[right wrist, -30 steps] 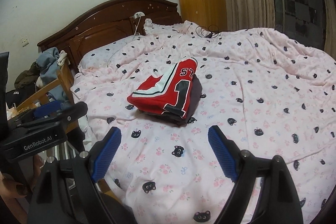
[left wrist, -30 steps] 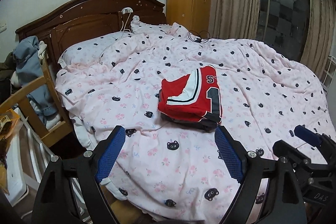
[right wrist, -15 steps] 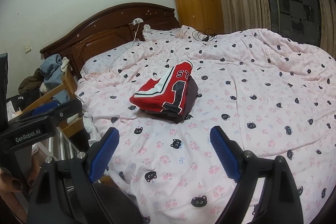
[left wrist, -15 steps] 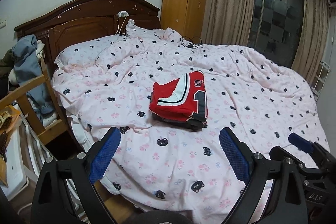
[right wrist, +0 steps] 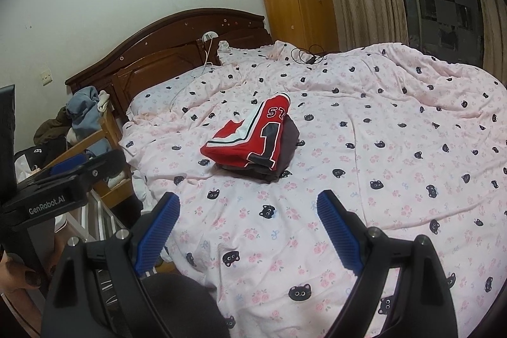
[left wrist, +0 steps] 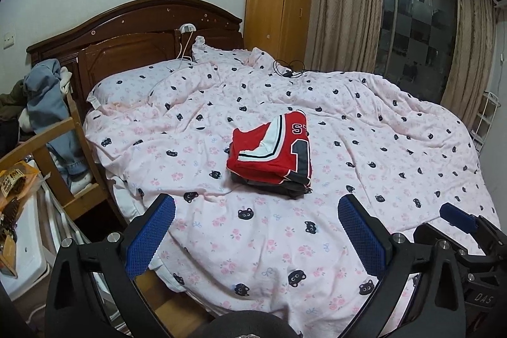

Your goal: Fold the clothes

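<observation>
A folded red jersey (left wrist: 272, 152) with white and black trim lies on top of a folded dark garment (left wrist: 285, 186) in the middle of the bed. It also shows in the right wrist view (right wrist: 250, 137). My left gripper (left wrist: 256, 230) is open and empty, held back above the near edge of the bed. My right gripper (right wrist: 248, 225) is open and empty, also short of the pile. The right gripper's body shows at the lower right of the left wrist view (left wrist: 462, 243). The left gripper's body shows at the left of the right wrist view (right wrist: 63, 189).
A pink cat-print duvet (left wrist: 380, 148) covers the bed. A dark wooden headboard (left wrist: 133, 30) and a wardrobe (left wrist: 279, 8) stand behind. A wooden chair with piled clothes (left wrist: 47, 103) stands at the left. A black cable (left wrist: 288, 68) lies near the pillows.
Both grippers have drawn back and up from the folded pile, so the pile looks smaller and further away. Both stay open and empty. The pile has not moved.
</observation>
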Demonstrator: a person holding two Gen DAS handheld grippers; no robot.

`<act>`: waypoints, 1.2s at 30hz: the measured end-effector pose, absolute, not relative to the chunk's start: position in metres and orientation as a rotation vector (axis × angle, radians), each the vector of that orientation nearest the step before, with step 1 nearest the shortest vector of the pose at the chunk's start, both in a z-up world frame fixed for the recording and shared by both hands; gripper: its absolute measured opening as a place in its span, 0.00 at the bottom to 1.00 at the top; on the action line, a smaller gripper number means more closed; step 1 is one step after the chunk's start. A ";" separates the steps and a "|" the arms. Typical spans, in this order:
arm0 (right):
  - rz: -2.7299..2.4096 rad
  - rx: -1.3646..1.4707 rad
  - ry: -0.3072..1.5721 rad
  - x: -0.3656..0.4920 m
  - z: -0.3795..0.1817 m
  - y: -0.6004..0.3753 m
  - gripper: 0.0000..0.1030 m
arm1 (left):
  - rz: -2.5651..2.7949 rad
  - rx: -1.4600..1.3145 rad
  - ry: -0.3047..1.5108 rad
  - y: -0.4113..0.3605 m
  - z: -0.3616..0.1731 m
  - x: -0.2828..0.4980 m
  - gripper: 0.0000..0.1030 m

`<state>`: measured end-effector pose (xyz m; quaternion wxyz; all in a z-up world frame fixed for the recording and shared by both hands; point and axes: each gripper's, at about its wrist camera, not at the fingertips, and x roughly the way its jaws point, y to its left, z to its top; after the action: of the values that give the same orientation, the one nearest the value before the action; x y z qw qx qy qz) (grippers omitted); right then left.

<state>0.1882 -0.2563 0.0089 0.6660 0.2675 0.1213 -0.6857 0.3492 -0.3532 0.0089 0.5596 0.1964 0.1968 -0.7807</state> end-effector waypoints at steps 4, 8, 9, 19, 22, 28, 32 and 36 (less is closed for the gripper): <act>-1.546 0.608 0.269 0.188 0.010 -0.253 0.87 | -1.852 0.459 0.458 -0.349 0.011 0.348 0.99; -1.545 0.615 0.261 0.187 0.010 -0.250 0.87 | -1.861 0.456 0.453 -0.345 0.013 0.346 0.99; -1.545 0.615 0.259 0.187 0.010 -0.249 0.87 | -1.857 0.462 0.456 -0.345 0.013 0.346 0.99; -1.546 0.615 0.260 0.190 0.010 -0.248 0.87 | -1.875 0.470 0.486 -0.340 0.009 0.350 0.99; -1.545 0.613 0.259 0.191 0.010 -0.248 0.87 | -1.881 0.483 0.485 -0.339 0.009 0.349 0.99; -1.542 0.611 0.260 0.193 0.009 -0.248 0.88 | -1.881 0.487 0.495 -0.337 0.008 0.352 0.99; -1.544 0.608 0.262 0.193 0.009 -0.248 0.88 | -1.880 0.491 0.493 -0.337 0.007 0.352 0.99; -1.549 0.600 0.263 0.195 0.010 -0.247 0.91 | -1.885 0.486 0.499 -0.336 0.007 0.354 0.99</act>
<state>0.1945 -0.2470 0.0097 0.6666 0.2658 0.1167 -0.6866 0.3540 -0.3365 0.0065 0.5360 0.2043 0.2097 -0.7918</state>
